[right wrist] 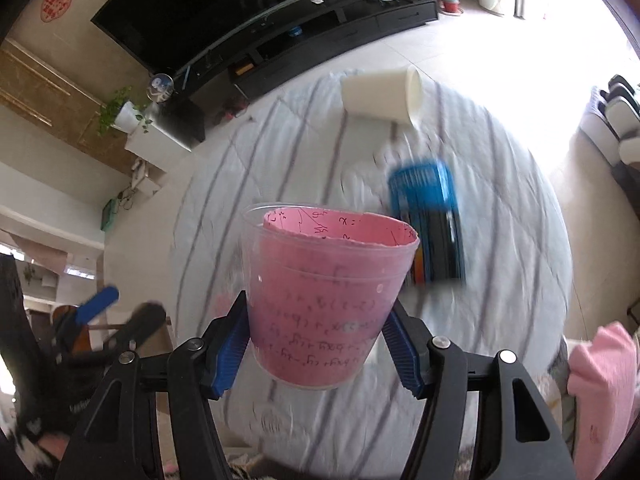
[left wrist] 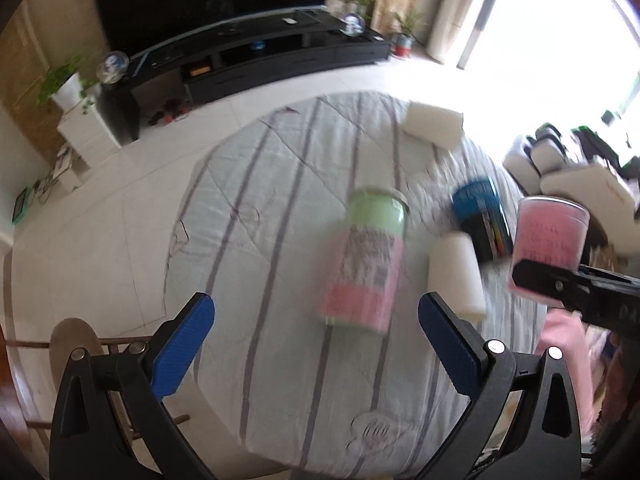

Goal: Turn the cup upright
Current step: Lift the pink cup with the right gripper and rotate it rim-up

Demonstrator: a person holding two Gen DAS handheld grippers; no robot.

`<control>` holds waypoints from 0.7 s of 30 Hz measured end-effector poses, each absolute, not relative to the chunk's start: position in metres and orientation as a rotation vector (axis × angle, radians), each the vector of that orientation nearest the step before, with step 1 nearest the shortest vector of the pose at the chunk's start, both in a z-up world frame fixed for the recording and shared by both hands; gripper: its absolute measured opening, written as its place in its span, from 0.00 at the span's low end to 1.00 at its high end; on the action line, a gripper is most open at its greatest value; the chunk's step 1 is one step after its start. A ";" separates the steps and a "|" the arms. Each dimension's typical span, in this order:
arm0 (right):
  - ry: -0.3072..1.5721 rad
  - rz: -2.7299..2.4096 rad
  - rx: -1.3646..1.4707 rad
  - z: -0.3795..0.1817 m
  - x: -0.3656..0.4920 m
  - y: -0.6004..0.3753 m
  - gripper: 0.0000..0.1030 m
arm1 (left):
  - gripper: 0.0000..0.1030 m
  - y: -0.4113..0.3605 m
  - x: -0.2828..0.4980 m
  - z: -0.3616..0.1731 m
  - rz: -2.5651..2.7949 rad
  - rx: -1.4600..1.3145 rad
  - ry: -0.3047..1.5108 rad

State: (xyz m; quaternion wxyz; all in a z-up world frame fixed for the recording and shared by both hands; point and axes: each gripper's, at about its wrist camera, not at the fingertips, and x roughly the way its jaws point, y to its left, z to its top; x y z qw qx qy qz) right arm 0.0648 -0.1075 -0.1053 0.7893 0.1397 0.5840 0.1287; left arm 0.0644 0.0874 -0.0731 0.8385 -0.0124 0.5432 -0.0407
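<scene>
My right gripper [right wrist: 318,344] is shut on a clear plastic cup lined with pink paper [right wrist: 324,296], held mouth-up above the table; the cup also shows in the left wrist view [left wrist: 548,240]. My left gripper [left wrist: 316,344] is open and empty, just in front of a green and pink cup [left wrist: 366,260] that lies on its side on the striped cloth. A blue and black cup [left wrist: 482,220] lies on its side to the right, also in the right wrist view [right wrist: 432,224]. A white cup [left wrist: 458,276] lies beside it. Another white cup [right wrist: 384,94] lies at the far edge.
The round table [left wrist: 260,380] is covered by a striped grey cloth. A wooden chair [left wrist: 76,340] stands at the left edge. A black TV stand [left wrist: 248,56] is beyond on the tiled floor. A pink cloth [right wrist: 604,384] lies at the right.
</scene>
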 end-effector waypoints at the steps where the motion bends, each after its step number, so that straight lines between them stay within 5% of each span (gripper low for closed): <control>1: 1.261 0.276 0.308 -0.107 0.055 -0.108 0.62 | 1.00 0.087 0.056 -0.076 -0.105 -0.008 1.155; 21: 1.452 0.394 0.249 -0.214 -0.004 -0.048 0.63 | 1.00 0.101 -0.019 -0.124 -0.037 -0.016 1.242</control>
